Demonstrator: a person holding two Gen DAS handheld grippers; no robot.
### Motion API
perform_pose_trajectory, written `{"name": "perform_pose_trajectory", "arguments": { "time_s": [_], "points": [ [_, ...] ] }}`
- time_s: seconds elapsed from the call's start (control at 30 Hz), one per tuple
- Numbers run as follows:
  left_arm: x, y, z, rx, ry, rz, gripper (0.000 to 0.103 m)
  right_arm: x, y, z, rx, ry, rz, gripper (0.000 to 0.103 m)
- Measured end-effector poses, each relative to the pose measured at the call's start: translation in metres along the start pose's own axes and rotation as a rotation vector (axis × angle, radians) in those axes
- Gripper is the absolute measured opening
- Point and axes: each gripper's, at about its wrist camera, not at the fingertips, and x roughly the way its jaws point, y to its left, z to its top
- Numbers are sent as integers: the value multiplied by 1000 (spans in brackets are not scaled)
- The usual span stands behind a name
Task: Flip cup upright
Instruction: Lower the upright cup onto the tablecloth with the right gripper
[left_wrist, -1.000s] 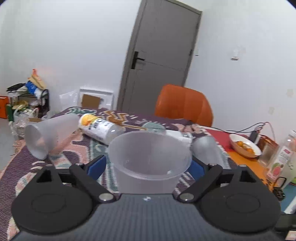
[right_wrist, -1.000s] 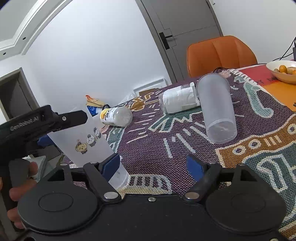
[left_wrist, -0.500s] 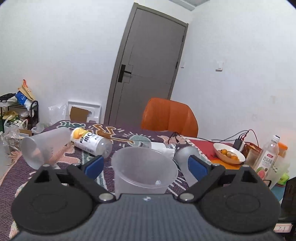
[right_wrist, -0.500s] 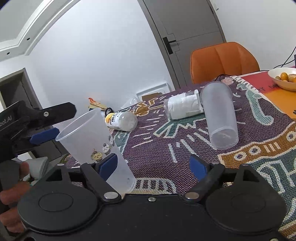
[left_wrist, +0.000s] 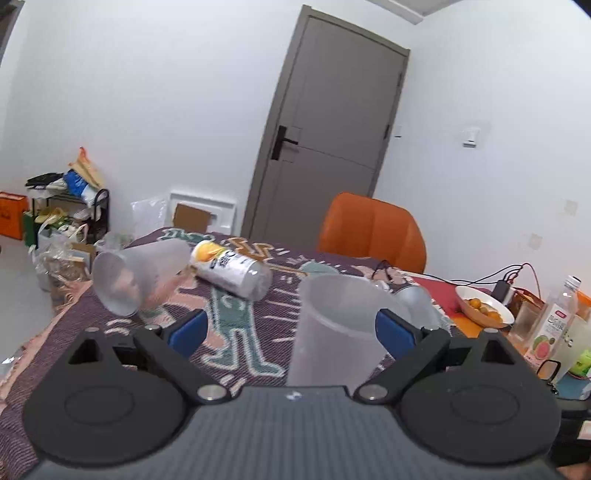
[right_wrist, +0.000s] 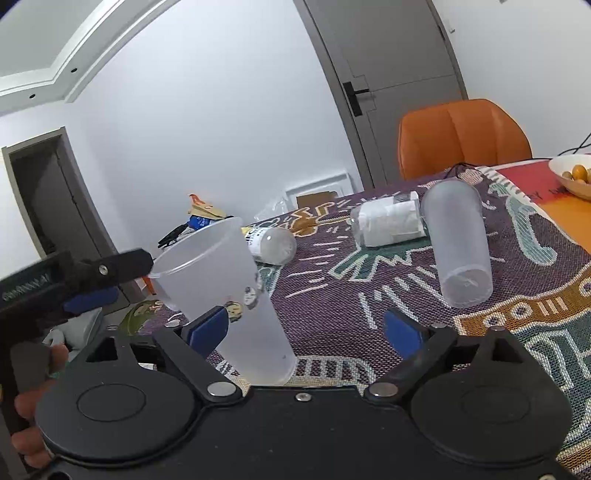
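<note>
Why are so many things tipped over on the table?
Two frosted cups lie on their sides on the patterned cloth, and so do two bottles. Only the cup by the left gripper stands mouth-up, leaning a bit.

Left gripper (left_wrist: 290, 330) — jaws spread wide, level, pads (left_wrist: 186, 331) apart. Right gripper (right_wrist: 306, 330) likewise spread — nothing gripped, tilted slightly.

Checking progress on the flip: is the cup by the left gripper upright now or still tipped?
Upright, leaning a little: the cup has its rim on top and its base on the cloth. The left gripper is open around it.
</note>
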Motion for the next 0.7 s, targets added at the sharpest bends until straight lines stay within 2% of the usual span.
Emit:
{"name": "perform_pose_trajectory", "arguments": {
  "time_s": [0.33, 0.43, 0.7],
  "points": [
    [-9, 17, -4, -25, 52, 47, 97, -5, 13, 1, -27, -5, 5, 98],
    [-13, 20, -6, -1, 55, 81, 97, -7, 17, 1, -38, -5, 5, 103],
    [-17, 27, -12, 26, 90, 129, 97, -8, 21, -1, -46, 7, -4, 103]
  ]
}}
